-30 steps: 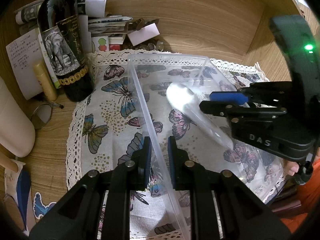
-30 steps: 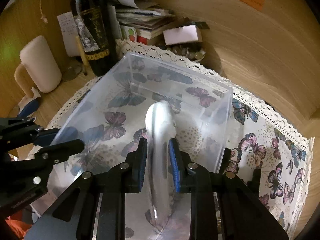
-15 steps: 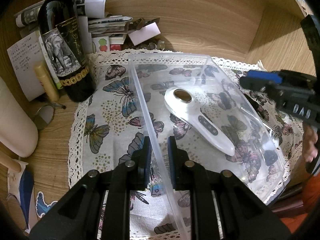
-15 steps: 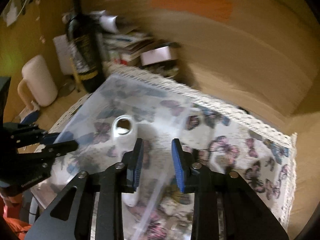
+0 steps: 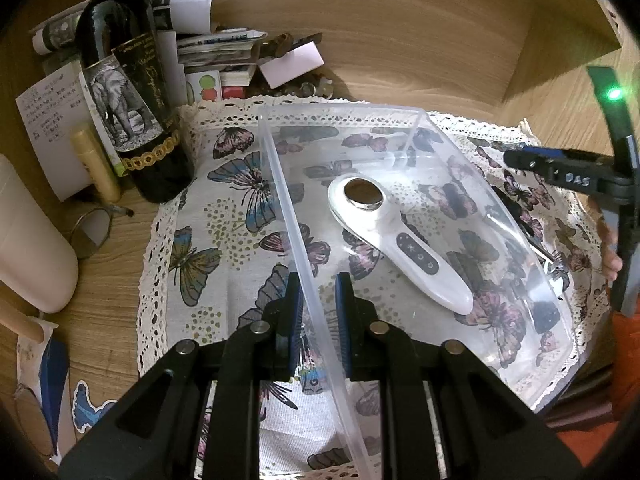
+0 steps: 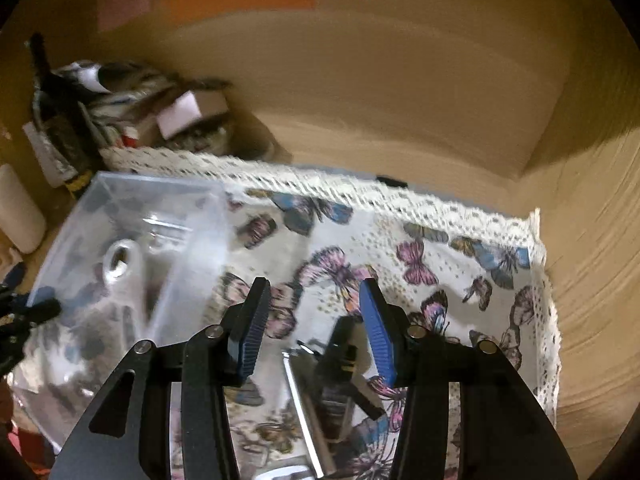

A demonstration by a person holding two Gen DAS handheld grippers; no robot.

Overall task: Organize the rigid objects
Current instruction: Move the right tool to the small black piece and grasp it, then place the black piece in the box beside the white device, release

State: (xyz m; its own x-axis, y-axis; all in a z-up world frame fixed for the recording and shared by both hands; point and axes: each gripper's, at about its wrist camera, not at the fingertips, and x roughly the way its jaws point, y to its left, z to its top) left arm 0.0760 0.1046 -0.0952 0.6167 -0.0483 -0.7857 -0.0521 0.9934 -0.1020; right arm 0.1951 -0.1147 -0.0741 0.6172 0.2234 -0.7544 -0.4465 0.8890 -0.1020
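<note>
A clear plastic bin [image 5: 404, 120] sits on a butterfly-print cloth [image 5: 224, 216]. A white handheld device [image 5: 400, 240] with a round metal head lies inside it. My left gripper [image 5: 318, 320] is shut on the bin's left wall. My right gripper [image 6: 314, 332] is open and empty, to the right of the bin [image 6: 132, 200], above a shiny metal tool [image 6: 304, 404] and a black object [image 6: 344, 364] on the cloth [image 6: 440, 256]. The device also shows blurred in the right wrist view [image 6: 120, 260]. The right gripper shows at the right edge of the left wrist view [image 5: 560, 172].
A dark wine bottle [image 5: 128, 92] stands left of the bin, with stacked papers and boxes [image 5: 216, 52] behind. A cream mug [image 5: 28, 248] and a small round mirror [image 5: 90, 232] lie at the left. Wooden walls close the back and right.
My right gripper let go of the white device in the bin, opened wide, and moved out to the right. My left gripper stayed shut on the bin wall.
</note>
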